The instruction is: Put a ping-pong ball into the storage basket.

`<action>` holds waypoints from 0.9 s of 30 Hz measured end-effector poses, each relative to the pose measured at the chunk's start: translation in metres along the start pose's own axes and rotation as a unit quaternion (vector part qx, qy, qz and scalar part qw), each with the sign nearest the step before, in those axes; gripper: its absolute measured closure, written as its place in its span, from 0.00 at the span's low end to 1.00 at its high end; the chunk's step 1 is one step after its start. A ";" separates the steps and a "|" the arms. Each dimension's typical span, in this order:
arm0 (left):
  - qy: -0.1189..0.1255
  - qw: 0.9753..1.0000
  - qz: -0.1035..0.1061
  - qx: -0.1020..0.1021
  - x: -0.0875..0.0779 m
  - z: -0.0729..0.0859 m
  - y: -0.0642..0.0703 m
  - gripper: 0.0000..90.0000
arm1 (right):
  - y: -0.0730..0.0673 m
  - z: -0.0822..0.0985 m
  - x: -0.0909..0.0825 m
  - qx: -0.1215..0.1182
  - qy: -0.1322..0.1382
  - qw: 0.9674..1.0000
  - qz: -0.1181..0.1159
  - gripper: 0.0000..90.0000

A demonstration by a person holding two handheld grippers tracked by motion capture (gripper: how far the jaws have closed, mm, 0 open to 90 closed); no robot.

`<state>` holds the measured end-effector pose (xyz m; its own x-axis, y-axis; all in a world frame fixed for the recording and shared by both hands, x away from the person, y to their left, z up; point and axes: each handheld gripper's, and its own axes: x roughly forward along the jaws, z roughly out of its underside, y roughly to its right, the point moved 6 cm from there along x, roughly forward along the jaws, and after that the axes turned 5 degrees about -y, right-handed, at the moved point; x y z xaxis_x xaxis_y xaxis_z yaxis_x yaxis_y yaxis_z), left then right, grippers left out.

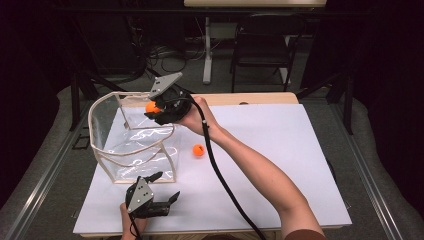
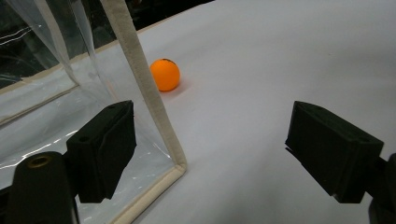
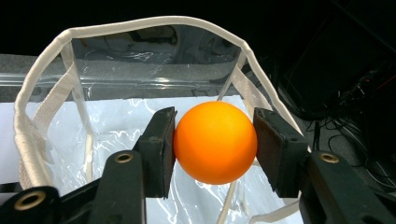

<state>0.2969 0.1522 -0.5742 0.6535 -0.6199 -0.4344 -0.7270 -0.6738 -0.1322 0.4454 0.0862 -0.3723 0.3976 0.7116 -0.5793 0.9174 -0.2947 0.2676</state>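
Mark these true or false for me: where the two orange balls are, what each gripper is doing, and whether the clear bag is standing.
1. The right gripper is shut on an orange ball. True.
2. That ball is held above the clear bag. True.
3. The left gripper grips the second ball. False: its jaws are open, and that ball lies on the white board.
4. The bag lies flat. False: it stands open.
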 end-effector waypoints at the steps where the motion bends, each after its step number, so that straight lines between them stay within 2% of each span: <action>1: -0.001 1.000 0.001 0.000 0.000 0.000 0.000 0.18 | 0.000 0.000 0.001 -0.001 -0.001 1.000 -0.001 0.56; 16: 0.000 1.000 0.001 0.003 0.000 0.000 0.001 0.18 | -0.007 0.004 0.015 0.003 -0.033 0.999 -0.014 0.56; 27: -0.001 1.000 0.002 0.003 0.000 0.000 0.001 0.18 | -0.011 0.007 0.017 -0.001 -0.051 0.999 -0.019 0.56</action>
<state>0.2961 0.1514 -0.5740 0.6500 -0.6220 -0.4365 -0.7312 -0.6685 -0.1363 0.4426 0.0975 -0.3904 0.3619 0.6538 -0.6645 0.9320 -0.2667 0.2452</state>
